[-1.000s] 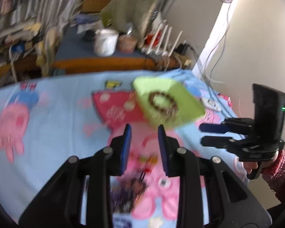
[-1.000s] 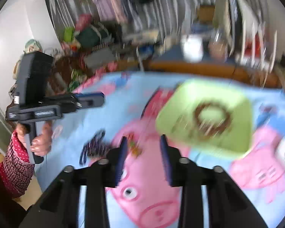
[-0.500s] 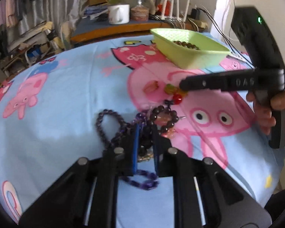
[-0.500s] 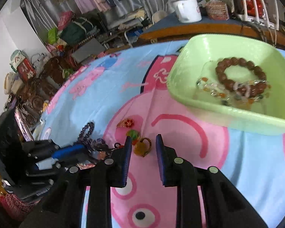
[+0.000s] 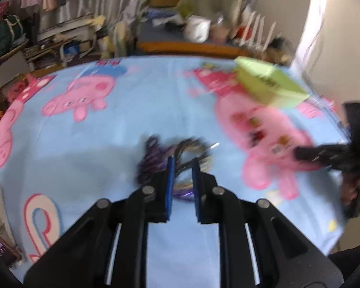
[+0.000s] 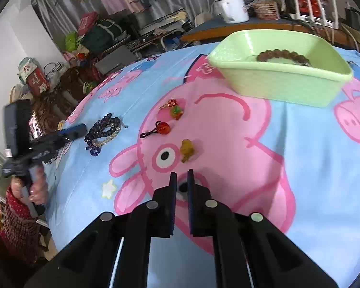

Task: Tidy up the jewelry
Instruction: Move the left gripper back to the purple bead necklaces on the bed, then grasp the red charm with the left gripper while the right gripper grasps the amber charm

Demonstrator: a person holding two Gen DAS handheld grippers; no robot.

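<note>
Bracelets [image 6: 103,133] lie just ahead of left gripper [image 5: 182,162], jaws parted, empty; right gripper [image 6: 182,175] jaws slightly parted, empty, near yellow charm [image 6: 187,149]

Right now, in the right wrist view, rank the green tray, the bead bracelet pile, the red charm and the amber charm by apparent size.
1. Green tray, largest by far.
2. Bead bracelet pile.
3. Amber charm and red charm: they look alike. The amber one lies nearer the camera, so I won't rank them.
</note>
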